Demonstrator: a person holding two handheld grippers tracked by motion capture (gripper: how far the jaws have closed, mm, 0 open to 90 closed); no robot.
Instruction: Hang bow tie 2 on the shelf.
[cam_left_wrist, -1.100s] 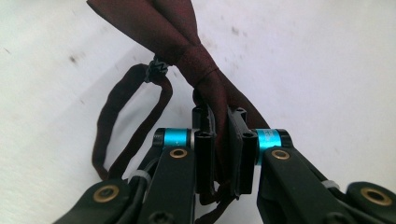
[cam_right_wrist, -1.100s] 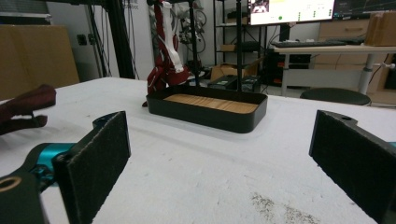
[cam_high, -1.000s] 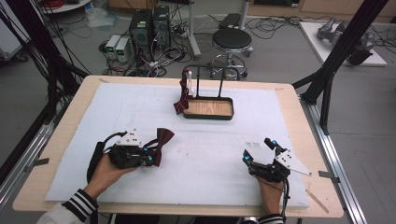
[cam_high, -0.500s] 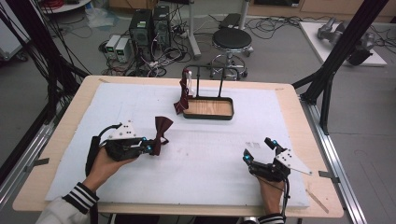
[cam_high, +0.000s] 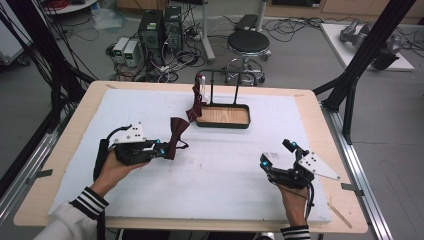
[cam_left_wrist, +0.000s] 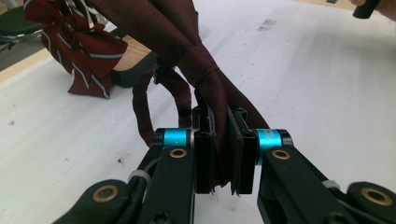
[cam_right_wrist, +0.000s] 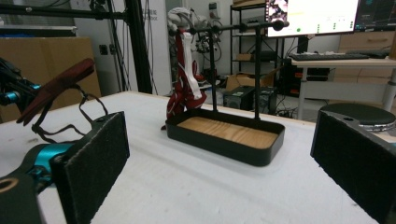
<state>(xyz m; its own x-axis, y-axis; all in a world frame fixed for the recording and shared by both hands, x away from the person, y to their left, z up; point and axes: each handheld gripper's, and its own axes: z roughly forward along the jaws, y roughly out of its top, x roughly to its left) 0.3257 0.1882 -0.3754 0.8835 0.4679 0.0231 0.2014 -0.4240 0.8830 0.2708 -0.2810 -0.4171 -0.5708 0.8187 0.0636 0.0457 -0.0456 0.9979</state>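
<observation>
**Left gripper lifts a dark red bow tie**

The left gripper (cam_high: 161, 149) clamps a dark red fabric bow tie (cam_high: 175, 136) above the white table mat (cam_high: 225, 165). The right gripper (cam_high: 277, 155) rests at the right, jaws wide apart, holding nothing. A black rack with a wooden tray (cam_high: 223, 116) stands behind, a striped red tie (cam_high: 196, 100) hanging from it.

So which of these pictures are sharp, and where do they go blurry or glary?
High view: even light, soft all over, the bow tie rather smeared. Left gripper view: the fabric by the pads is crisp, while the striped tie behind is blurred. Right gripper view: the tray is sharp, the near pads soft, and the monitor is washed out.
</observation>
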